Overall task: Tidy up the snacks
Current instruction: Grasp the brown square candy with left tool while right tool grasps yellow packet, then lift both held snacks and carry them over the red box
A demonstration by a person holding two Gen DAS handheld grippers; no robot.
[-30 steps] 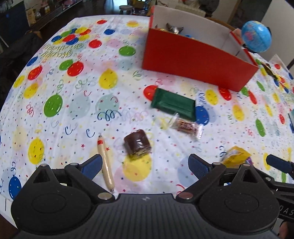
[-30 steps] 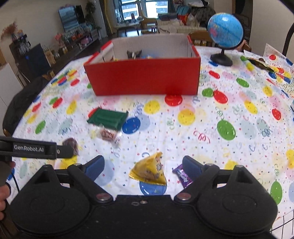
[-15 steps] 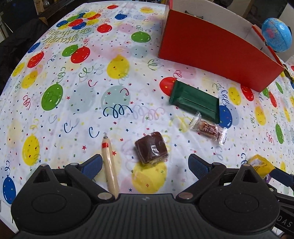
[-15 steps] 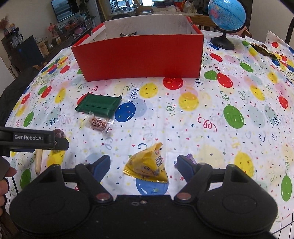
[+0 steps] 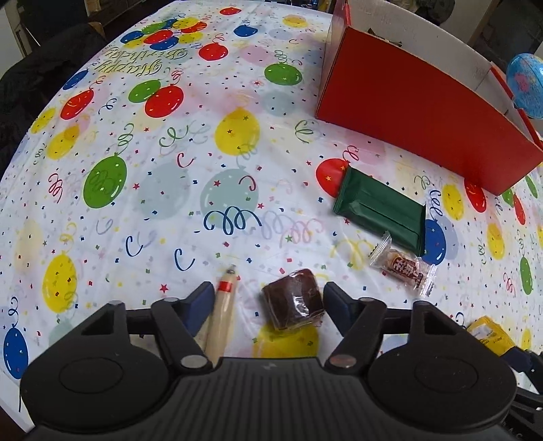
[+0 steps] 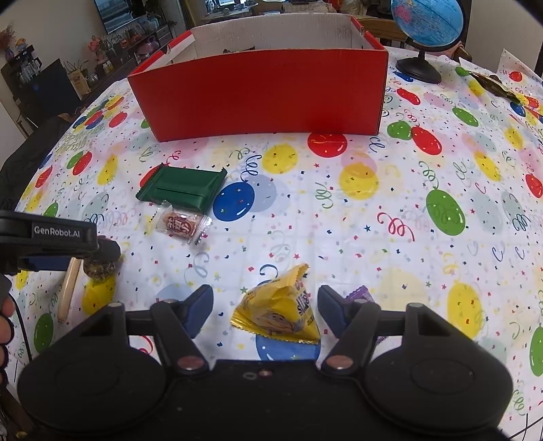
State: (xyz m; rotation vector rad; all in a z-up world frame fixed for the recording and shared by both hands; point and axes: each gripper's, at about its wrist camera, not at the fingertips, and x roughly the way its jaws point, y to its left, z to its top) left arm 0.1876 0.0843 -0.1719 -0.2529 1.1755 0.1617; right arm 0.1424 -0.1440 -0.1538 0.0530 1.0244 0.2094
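Note:
My left gripper [image 5: 268, 298] is open, low over the table, with a brown wrapped cake [image 5: 293, 300] and a beige sausage stick [image 5: 220, 315] between its fingers. My right gripper [image 6: 264, 302] is open around a yellow snack bag [image 6: 278, 312]; a purple candy [image 6: 359, 295] lies by its right finger. A green packet [image 5: 380, 207] [image 6: 183, 185] and a clear-wrapped red candy [image 5: 404, 268] [image 6: 180, 225] lie between the grippers and the red box [image 5: 424, 115] [image 6: 261, 95]. The left gripper shows in the right wrist view [image 6: 101, 251].
A blue globe [image 6: 426, 27] stands right of the box. A dark wrapper [image 6: 495, 84] lies at the far right. The balloon-print tablecloth [image 5: 135, 169] covers the table; its near edge is just behind the grippers. Furniture stands beyond the far left edge.
Both grippers have moved forward and down. The cake and stick now lie between the left fingers, and the yellow bag sits between the right fingers. Both jaws have narrowed somewhat.

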